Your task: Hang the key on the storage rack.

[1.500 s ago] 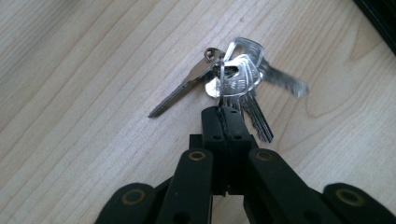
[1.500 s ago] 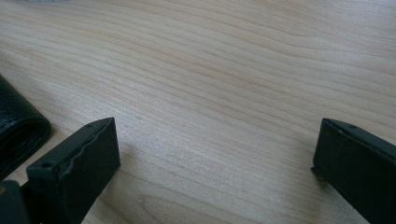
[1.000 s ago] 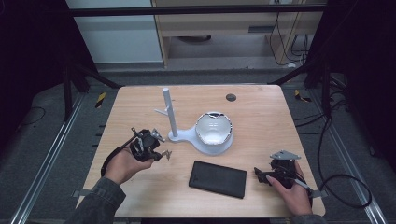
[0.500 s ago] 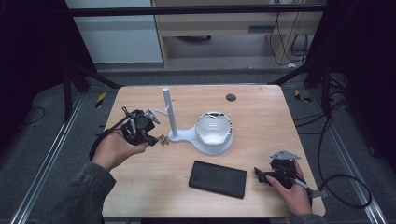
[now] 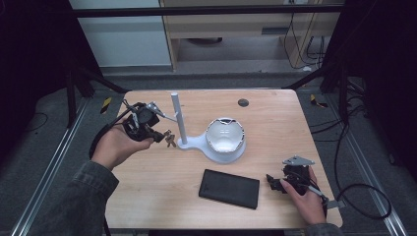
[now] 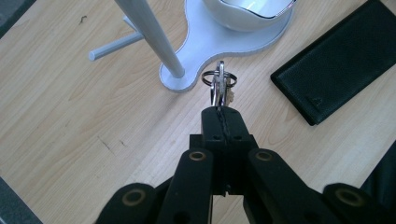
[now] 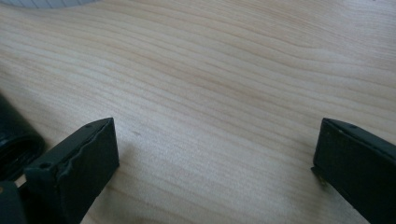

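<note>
White bowl [image 5: 225, 139] on stand [image 5: 196, 143] — contents unclear

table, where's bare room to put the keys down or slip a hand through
Bare wood on the table: the far right corner beyond the bowl, and the near left beside the wallet. Crowded mid-table: stand, bowl, wallet. The left gripper holds the keys beside the stand's base.

No words or numbers can be read; the flat black leather wallet [image 6: 335, 72] bears only a small embossed triangular mark near one corner, too small to make out
</note>
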The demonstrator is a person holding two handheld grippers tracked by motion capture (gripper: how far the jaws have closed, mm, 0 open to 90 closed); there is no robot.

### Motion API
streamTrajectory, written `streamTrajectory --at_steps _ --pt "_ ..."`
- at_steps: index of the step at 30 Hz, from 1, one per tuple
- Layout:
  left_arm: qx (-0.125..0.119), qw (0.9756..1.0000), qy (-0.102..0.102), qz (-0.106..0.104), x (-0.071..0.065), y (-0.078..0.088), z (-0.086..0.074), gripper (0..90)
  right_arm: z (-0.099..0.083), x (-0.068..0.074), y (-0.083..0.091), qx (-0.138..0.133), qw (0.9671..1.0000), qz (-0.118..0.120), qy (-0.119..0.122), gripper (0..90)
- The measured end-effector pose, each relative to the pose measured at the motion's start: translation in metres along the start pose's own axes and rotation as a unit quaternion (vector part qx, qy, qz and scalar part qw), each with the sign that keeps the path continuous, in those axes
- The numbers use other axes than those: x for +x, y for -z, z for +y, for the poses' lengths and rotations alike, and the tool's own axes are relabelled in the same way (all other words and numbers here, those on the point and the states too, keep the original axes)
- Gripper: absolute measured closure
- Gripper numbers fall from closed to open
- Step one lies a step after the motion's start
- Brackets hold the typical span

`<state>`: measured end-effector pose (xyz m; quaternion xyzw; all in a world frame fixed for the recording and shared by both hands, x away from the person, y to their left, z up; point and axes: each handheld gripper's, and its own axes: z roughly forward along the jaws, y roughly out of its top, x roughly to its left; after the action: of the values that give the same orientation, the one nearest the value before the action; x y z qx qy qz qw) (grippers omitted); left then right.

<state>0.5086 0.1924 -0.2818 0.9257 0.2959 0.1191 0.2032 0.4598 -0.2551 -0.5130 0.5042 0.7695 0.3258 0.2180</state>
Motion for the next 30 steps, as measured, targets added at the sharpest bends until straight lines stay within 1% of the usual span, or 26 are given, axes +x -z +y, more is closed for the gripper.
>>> streamTrajectory --at_steps 2,7,15,24,27,30 --pt "-0.004 1.0000 0.000 0.003 0.001 0.003 0.003 89.9 0.001 0.000 -0.001 0.000 1.0000 0.001 -0.005 0.3" --pt "-0.006 0.9999 -0.001 0.009 0.001 0.009 0.011 89.9 0.001 0.001 -0.001 0.000 1.0000 0.000 -0.005 0.3" --pt "0.003 0.9998 -0.003 0.019 0.005 0.017 0.027 89.9 0.001 0.001 -0.001 -0.001 1.0000 0.000 -0.005 0.4" --pt "0.011 0.9996 -0.002 0.025 0.008 0.015 0.039 89.9 0.001 0.001 -0.001 -0.001 1.0000 0.000 -0.005 0.4" --pt "0.018 0.9994 -0.003 0.031 0.009 0.014 0.043 89.9 0.001 0.001 -0.001 -0.001 1.0000 -0.001 -0.004 0.5" --pt "0.019 0.9993 0.000 0.032 0.011 0.013 0.045 89.9 0.001 0.001 -0.001 -0.001 1.0000 -0.001 -0.004 0.5"
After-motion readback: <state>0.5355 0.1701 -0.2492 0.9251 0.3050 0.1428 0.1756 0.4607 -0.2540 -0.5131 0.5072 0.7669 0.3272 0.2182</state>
